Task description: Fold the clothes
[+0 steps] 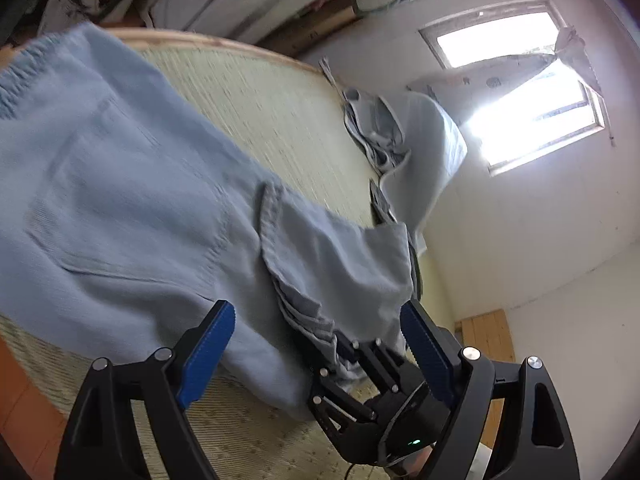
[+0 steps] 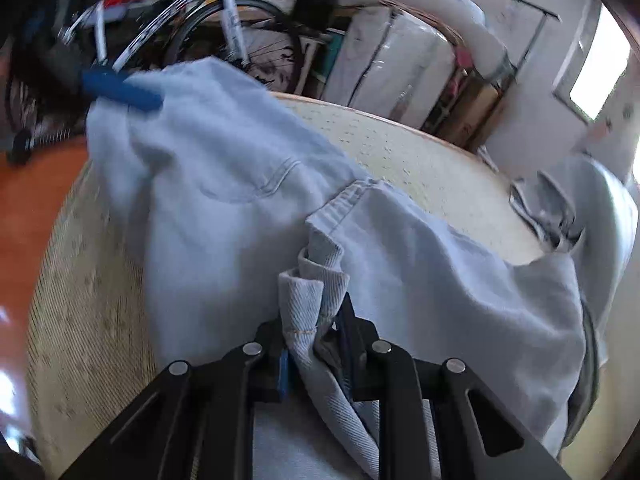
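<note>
A cluttered room with pale walls and a bright window (image 1: 520, 92), and in the middle of it a woven straw mat (image 1: 272, 120) spread over a bed-like surface with a wooden rim. That mat is our landmark. Across the mat lie the light blue jeans (image 1: 120, 208), waistband toward the mat's far-left end, one back pocket facing up, a leg folded back over the seat so its hem sits on top of the denim. At the mat's far edge, by the window wall, a second heap of pale blue clothes (image 1: 384, 132) slumps, partly hanging off the side.

The left gripper (image 1: 316, 320) hangs above the mat's near edge, blue pads spread wide, nothing pinched between them, the denim lying beneath. The right gripper (image 2: 312, 336) is over the near side of the mat too, jaws drawn close together on a bunched fold of the jeans' hem, cloth squeezed between the pads. Beyond the mat's far rim stand a bicycle wheel (image 2: 240, 36) and wrapped white bundles (image 2: 392, 68). The right wrist view is blurred.
</note>
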Action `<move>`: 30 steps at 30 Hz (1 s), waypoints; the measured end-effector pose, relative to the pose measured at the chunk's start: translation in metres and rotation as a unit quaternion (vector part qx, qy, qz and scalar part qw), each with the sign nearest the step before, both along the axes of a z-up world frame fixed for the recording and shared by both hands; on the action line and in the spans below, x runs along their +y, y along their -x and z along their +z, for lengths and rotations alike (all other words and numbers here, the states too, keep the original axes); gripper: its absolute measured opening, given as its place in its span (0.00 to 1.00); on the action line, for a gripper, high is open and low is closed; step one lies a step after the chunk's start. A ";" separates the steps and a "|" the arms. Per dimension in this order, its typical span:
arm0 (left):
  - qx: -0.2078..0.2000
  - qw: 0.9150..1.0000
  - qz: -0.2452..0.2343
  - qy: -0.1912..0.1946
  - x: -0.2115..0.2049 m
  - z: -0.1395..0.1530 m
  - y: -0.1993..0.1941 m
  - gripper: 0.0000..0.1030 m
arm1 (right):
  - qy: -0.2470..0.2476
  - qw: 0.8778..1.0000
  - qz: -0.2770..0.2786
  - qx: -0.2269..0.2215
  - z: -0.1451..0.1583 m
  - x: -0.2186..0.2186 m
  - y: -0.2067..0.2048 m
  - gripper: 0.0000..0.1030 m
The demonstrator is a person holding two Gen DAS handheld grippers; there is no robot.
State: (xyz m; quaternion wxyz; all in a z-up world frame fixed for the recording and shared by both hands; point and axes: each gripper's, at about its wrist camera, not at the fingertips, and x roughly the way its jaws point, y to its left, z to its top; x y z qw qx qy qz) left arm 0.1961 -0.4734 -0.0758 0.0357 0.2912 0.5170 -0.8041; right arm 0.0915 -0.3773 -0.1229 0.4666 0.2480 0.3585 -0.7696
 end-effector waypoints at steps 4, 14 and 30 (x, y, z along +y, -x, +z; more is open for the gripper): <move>-0.011 1.000 -0.020 0.001 0.014 -0.002 0.014 0.85 | 0.007 0.998 0.014 -0.057 0.013 0.015 0.001 0.41; -0.036 0.984 -0.092 0.148 0.062 0.032 0.053 0.85 | 0.125 0.981 -0.063 -0.131 0.059 0.149 0.051 0.67; -0.153 0.959 -0.169 0.170 0.107 -0.036 0.098 0.85 | 0.175 0.909 -0.252 -0.281 0.034 0.266 0.176 0.67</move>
